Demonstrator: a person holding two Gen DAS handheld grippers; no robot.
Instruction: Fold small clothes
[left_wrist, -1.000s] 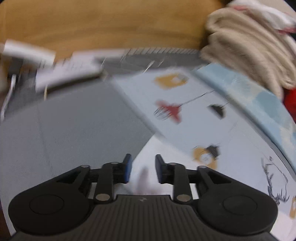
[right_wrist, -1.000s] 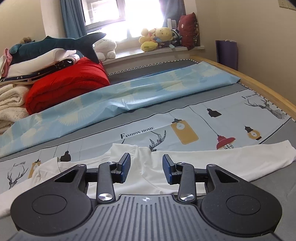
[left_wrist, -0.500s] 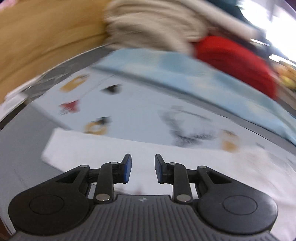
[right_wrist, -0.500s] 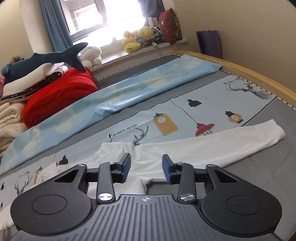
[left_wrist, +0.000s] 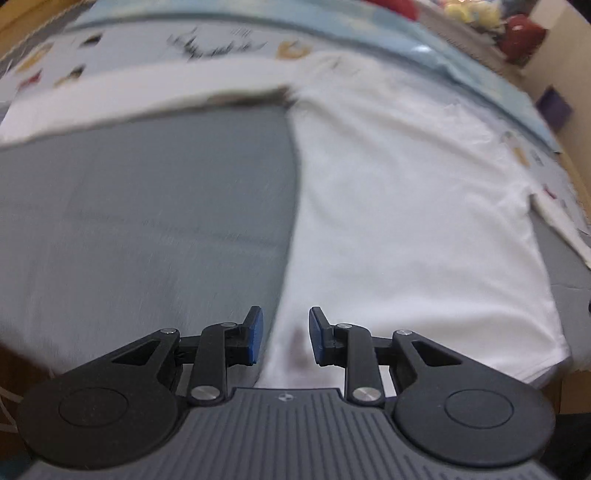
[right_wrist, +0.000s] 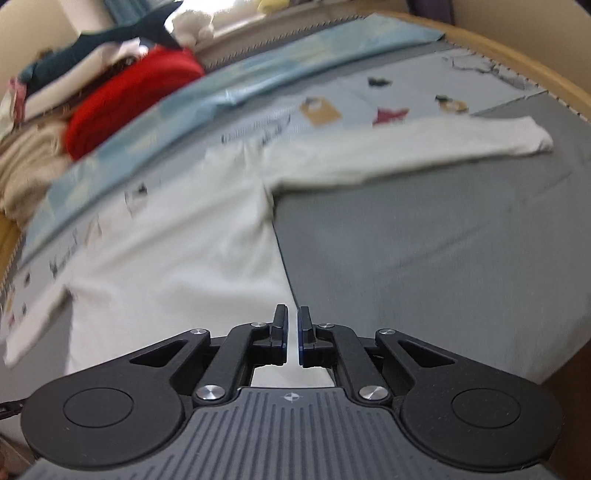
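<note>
White long-sleeved shirt (left_wrist: 399, 206) — spread flat on the grey bed (left_wrist: 147, 221), sleeves out to each side. Left tool (left_wrist: 282, 338) — pads apart, holding nothing, at the shirt's hem edge. Right tool (right_wrist: 291, 334) — pads nearly closed at the opposite hem edge; whether cloth is pinched, cannot tell.

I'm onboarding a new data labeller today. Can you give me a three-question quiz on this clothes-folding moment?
1. True or false: the left gripper has its jaws apart.
2. Which part of the white shirt lies between the right gripper fingers: A collar, B side edge near the hem, C cuff?
3. Fill in: the long sleeve lies stretched out flat on the ____ bed cover.

Key: 1 true; 2 B; 3 grey.
</note>
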